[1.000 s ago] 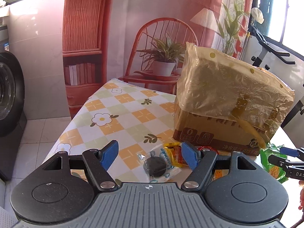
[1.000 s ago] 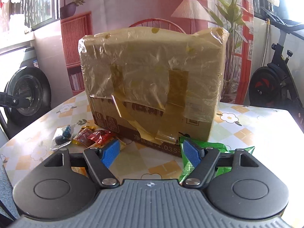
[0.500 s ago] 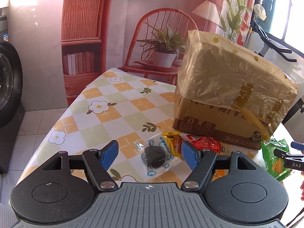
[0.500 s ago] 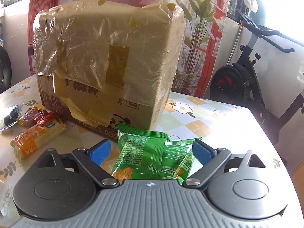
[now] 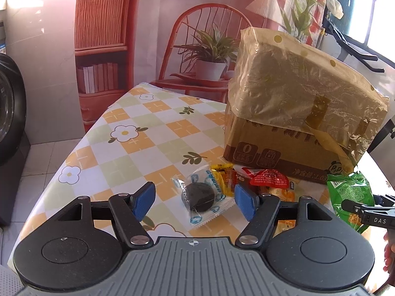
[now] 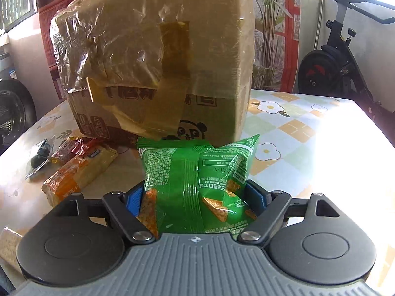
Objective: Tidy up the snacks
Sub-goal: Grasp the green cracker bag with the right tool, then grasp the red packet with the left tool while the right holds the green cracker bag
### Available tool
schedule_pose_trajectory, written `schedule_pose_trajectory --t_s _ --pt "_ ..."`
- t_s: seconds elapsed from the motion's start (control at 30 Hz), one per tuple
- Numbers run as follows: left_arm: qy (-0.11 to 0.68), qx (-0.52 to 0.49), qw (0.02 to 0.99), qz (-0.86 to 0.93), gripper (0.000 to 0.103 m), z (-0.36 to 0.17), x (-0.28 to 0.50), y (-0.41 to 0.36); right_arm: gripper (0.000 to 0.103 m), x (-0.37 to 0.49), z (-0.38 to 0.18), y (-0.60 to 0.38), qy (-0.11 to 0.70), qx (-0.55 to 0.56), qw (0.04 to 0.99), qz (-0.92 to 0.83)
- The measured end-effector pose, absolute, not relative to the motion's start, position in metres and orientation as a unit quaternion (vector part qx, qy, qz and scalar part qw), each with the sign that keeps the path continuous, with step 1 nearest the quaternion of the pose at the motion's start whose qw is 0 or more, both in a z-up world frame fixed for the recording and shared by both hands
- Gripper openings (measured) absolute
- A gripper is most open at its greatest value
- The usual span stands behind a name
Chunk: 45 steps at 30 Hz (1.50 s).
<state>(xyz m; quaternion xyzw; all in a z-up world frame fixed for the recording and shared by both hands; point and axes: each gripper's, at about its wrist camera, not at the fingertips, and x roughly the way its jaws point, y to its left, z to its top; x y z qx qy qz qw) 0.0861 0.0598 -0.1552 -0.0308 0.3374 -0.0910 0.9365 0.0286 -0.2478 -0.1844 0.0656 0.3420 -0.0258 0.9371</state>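
Note:
A clear packet holding a dark round cookie [image 5: 200, 196] lies on the flowered tablecloth [image 5: 138, 148]. My left gripper [image 5: 193, 201] straddles it, jaws closing slightly, blue pads clear of the wrapper. Just past it lie a yellow packet [image 5: 222, 177] and a red packet [image 5: 269, 180]. A green snack bag [image 6: 197, 167] stands between the pads of my right gripper [image 6: 196, 197], whose jaws are closing and touch both its sides. An orange cracker pack [image 6: 79, 172] lies to its left. Behind the snacks stands a plastic-wrapped cardboard box [image 6: 158, 69].
The box [image 5: 296, 103] fills the table's right half in the left wrist view. An exercise bike [image 6: 330, 69] stands beyond the table's right edge. A washing machine [image 5: 9, 113] is on the floor at the left. A printed backdrop hangs behind.
My right gripper dropped over the green bag, widened, then closed around it. The left gripper hardly moved; the cookie packet now sits further in between its pads.

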Motion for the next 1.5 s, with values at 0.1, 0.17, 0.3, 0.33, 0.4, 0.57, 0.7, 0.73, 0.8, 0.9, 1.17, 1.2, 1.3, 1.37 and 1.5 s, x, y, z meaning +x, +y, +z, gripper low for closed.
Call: schedule_pose_trajectory --t_s 0.1,0.17,0.3,0.33,0.4,0.57,0.7,0.73,0.8,0.9,1.17,1.2,1.3,1.37,1.5 --pt "0.337 -0.024 0.935 -0.104 0.064 -0.156 0.088 0.053 0.082 0.023 -0.189 -0.228 0.321 0.058 0.945 0.008" --pt "0.338 -0.022 0.935 -0.110 0.063 -0.158 0.091 0.047 0.082 0.021 -0.192 -0.218 0.308 0.042 0.950 0.016" --pt "0.339 -0.014 0.933 -0.122 0.062 -0.161 0.096 0.033 0.083 0.022 -0.198 -0.217 0.284 0.047 0.958 0.010" --pt "0.339 -0.013 0.932 -0.124 0.062 -0.162 0.098 0.031 0.083 0.021 -0.199 -0.219 0.278 0.051 0.959 0.008" --pt "0.341 -0.013 0.931 -0.130 0.062 -0.164 0.102 0.022 0.083 0.019 -0.200 -0.221 0.270 0.055 0.961 0.008" --pt "0.348 -0.017 0.924 -0.158 0.062 -0.170 0.118 -0.001 0.083 0.017 -0.201 -0.215 0.261 0.041 0.965 0.009" --pt "0.353 -0.041 0.921 -0.160 0.063 -0.178 0.138 -0.024 0.083 0.017 -0.202 -0.219 0.259 0.054 0.964 0.013" --pt "0.351 -0.039 0.922 -0.159 0.063 -0.180 0.143 -0.031 0.083 0.017 -0.202 -0.220 0.259 0.056 0.964 0.013" --pt "0.350 -0.034 0.923 -0.156 0.064 -0.186 0.153 -0.045 0.083 0.016 -0.202 -0.220 0.259 0.055 0.964 0.013" --pt "0.351 -0.038 0.921 -0.166 0.072 -0.195 0.164 -0.057 0.083 0.016 -0.202 -0.220 0.258 0.056 0.964 0.014" --pt "0.383 -0.020 0.908 -0.167 0.076 -0.221 0.187 -0.078 0.083 0.017 -0.202 -0.222 0.259 0.066 0.964 0.018" --pt "0.387 -0.014 0.907 -0.165 0.075 -0.224 0.189 -0.080 0.083 0.017 -0.202 -0.223 0.259 0.067 0.963 0.019" --pt "0.383 -0.013 0.909 -0.164 0.075 -0.228 0.190 -0.083 0.083 0.018 -0.202 -0.225 0.260 0.074 0.963 0.022" --pt "0.382 -0.014 0.909 -0.164 0.072 -0.229 0.190 -0.084 0.083 0.018 -0.203 -0.226 0.260 0.078 0.962 0.023" --pt "0.380 -0.004 0.910 -0.166 0.053 -0.228 0.188 -0.083 0.083 0.019 -0.202 -0.227 0.261 0.078 0.962 0.023"
